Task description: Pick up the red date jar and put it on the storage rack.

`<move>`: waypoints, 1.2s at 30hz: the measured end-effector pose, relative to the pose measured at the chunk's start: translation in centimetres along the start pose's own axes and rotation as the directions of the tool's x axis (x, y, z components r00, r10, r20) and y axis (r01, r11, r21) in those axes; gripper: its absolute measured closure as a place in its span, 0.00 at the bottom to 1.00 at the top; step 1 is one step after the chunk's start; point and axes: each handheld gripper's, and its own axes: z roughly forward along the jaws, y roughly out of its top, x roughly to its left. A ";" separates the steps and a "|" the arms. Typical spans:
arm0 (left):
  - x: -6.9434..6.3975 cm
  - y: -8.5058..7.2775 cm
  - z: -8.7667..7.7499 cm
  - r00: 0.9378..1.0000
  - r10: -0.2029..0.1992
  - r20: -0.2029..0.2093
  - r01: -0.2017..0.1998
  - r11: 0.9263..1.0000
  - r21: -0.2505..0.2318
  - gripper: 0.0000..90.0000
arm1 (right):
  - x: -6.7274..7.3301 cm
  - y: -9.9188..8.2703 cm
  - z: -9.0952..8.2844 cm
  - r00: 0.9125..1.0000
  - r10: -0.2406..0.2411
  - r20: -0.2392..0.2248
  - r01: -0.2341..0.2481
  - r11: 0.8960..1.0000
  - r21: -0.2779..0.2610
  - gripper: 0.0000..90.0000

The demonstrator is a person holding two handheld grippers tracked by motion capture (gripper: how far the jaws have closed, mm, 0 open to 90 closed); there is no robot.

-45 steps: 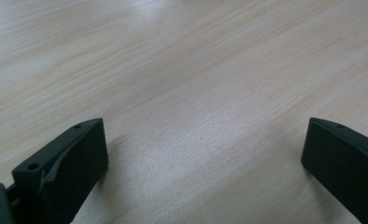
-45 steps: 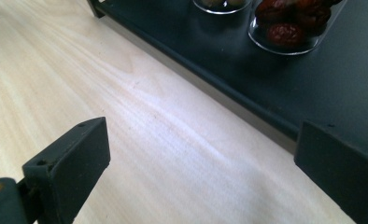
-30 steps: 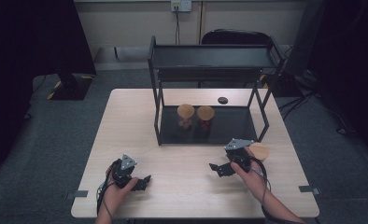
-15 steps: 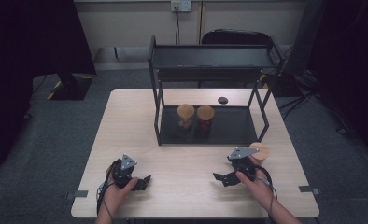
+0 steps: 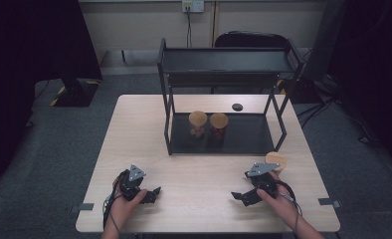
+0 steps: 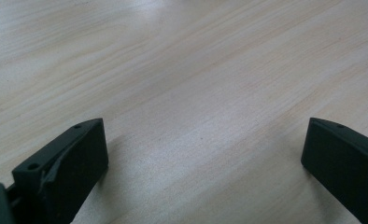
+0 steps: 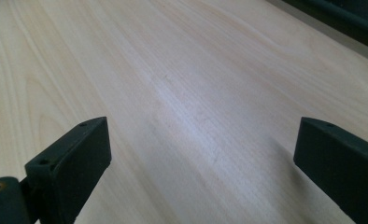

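My left gripper (image 5: 151,191) rests low over the near left part of the wooden table (image 5: 134,129), held in a hand. In the left gripper view its jaws (image 6: 205,158) stand wide apart over bare wood. My right gripper (image 5: 239,195) sits near the front right, jaws pointing left. The right gripper view (image 7: 201,158) shows them spread with nothing between. A round wooden disc (image 5: 276,160) lies on the table just behind the right hand. Two tan-topped cups (image 5: 198,119) (image 5: 219,121) stand side by side on the lower shelf of a black rack (image 5: 224,62).
The rack stands at the table's far middle, its dark base edge in the right gripper view (image 7: 341,18). A small black round thing (image 5: 237,106) lies behind it. A chair (image 5: 253,40) sits beyond the table. Bare wood lies between the two grippers.
My right gripper has drawn back toward the table's near edge and sunk a little, uncovering more of the wooden disc. The left gripper has kept still.
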 end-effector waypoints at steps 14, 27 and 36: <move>0.0 0.0 0.0 1.000 0.000 0.000 0.000 1.000 0.000 0.00 | -0.2 -1.6 -1.3 0.999 -0.032 -0.016 0.032 0.999 0.023 0.05; 0.0 0.0 0.0 1.000 0.000 0.000 0.000 1.000 0.000 0.00 | -0.6 -3.0 -2.6 0.999 -0.028 -0.023 0.028 0.999 0.028 0.04; 0.0 0.0 0.0 1.000 0.000 0.000 0.000 1.000 0.000 0.00 | -1.5 -4.0 -4.0 1.000 -0.009 -0.008 0.009 1.000 0.029 0.04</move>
